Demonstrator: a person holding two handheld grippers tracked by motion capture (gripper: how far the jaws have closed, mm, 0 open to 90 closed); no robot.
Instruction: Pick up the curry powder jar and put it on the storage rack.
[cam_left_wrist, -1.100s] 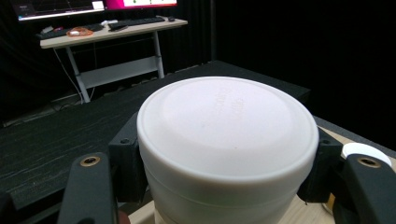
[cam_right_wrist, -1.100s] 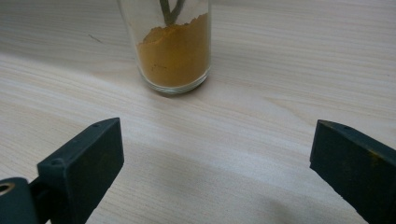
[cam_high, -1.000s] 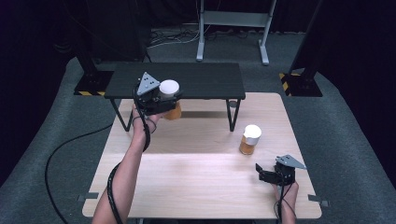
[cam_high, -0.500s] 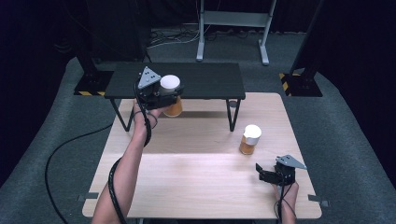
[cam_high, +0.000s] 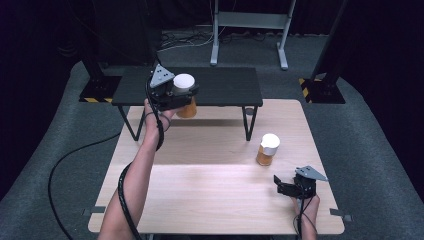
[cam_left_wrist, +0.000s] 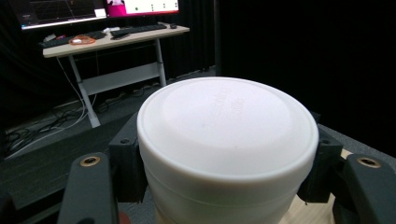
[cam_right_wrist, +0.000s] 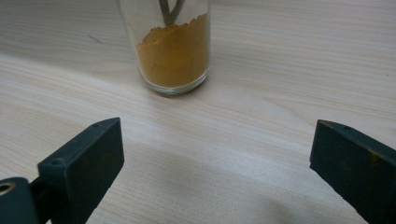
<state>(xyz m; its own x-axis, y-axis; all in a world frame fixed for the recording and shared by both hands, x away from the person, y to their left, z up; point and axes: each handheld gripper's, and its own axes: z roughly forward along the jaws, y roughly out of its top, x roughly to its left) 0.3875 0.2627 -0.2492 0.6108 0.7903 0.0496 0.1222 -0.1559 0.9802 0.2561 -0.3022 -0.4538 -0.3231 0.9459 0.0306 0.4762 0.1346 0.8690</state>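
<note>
White-lidded glass spice jar (cam_high: 184, 94), clamped in the left hand-held gripper (cam_high: 172, 95), hangs raised beside the low black shelf (cam_high: 220, 89), apparently for shelving; right hand-held gripper (cam_high: 290, 188) rests open.

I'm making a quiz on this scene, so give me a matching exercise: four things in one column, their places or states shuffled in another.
Things:
1. left hand-held gripper
2. right hand-held gripper
3. jar on the table
4. black shelf

States:
a. open, empty
b. stands over the table's far edge
c. shut on a white-lidded jar, held up
d. upright on the wood, orange powder inside

Pairs: 1-c, 2-a, 3-d, 4-b
</note>
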